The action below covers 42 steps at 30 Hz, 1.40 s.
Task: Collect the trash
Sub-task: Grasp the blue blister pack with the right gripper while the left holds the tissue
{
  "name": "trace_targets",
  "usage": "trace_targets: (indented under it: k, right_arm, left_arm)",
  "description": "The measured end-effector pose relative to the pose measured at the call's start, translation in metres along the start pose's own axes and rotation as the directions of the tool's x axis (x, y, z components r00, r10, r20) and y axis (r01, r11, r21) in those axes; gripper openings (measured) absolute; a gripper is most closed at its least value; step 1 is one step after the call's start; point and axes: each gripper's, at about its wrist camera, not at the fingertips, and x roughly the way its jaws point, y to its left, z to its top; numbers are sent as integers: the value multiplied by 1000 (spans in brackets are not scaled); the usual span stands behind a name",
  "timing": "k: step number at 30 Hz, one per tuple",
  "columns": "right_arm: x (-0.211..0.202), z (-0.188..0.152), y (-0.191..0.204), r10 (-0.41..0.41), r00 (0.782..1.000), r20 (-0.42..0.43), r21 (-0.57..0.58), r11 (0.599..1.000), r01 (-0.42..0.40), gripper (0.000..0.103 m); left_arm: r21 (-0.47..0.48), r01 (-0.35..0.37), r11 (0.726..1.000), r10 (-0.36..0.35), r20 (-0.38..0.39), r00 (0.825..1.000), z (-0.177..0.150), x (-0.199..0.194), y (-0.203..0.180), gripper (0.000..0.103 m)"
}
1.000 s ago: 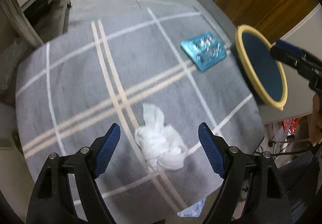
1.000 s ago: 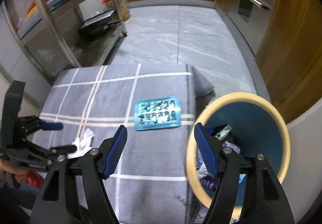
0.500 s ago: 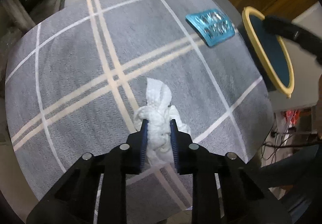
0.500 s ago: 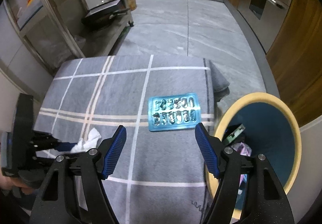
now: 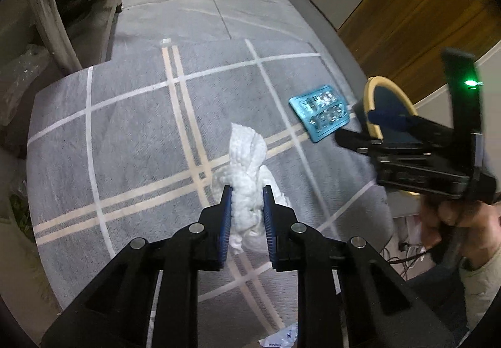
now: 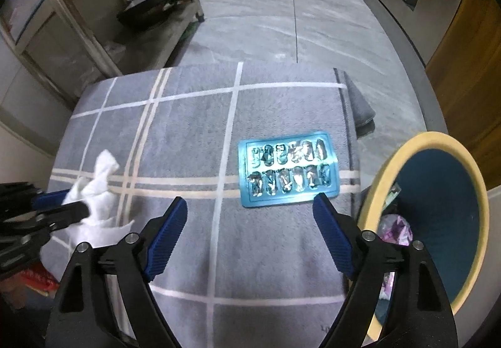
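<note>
Tissue (image 5: 245, 179) | on grey checked rug (image 6: 194, 135) | tiled floor (image 6: 281, 10) beyond

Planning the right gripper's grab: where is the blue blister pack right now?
In the right wrist view the blue blister pack lies flat on the grey rug, just ahead of the open right gripper, left of the bin.

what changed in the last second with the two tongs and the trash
The left tongs closed on the crumpled white tissue, which had lain loose between open jaws, and began lifting it. The right tongs came down toward the blue foil blister pack, jaws just opening wider, nothing gripped. The blister pack, grey striped mat and yellow-rimmed blue bin stayed put.
</note>
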Motion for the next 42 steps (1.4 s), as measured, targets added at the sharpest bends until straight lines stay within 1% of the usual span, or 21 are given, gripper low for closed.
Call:
trace_targets:
  k: [6,10,11,12,18,19,22,24,32,37,42]
  right_arm:
    - [32,11,-8,-42,998,-52,1,999,43,85]
    - [52,17,-15,-44,994,-95,11,999,46,85]
    - [55,17,-15,-46,994,-101,7,999,47,88]
    - [58,17,-15,-55,994,-97,-3,998,55,93]
    - [70,19,-12,-92,992,-90,-58,995,87,96]
    - [70,19,-13,-92,992,-83,-62,994,87,96]
    - [69,17,-14,-94,993,-71,-65,994,89,92]
    - [67,17,-14,-97,993,-64,-71,993,92,82]
    - [54,12,-15,4,998,-68,-36,999,-7,80]
    - [45,9,-8,41,998,-58,-32,999,-42,80]
    - [35,3,3,55,997,-55,-61,996,-59,80]
  left_arm:
    - [1,24,1000,-24,19,1000,7,-8,-9,18]
    - [-6,32,999,-31,20,999,11,-9,-9,18]
    - [-7,35,999,-34,20,999,12,-9,-10,18]
    - [-7,36,999,-36,20,999,12,-8,-10,18]
    - [-6,45,999,-45,17,999,14,-6,-12,18]
    - [-6,46,999,-46,16,999,14,-6,-12,18]
    - [-6,46,999,-46,16,999,14,-5,-11,18]
    - [-8,46,999,-46,16,999,15,-5,-10,18]
    - [1,55,999,-55,25,998,15,-9,-13,18]
    - [-1,52,999,-52,36,998,16,-14,-15,18]
    - [-2,44,999,-44,52,998,18,-20,-16,18]
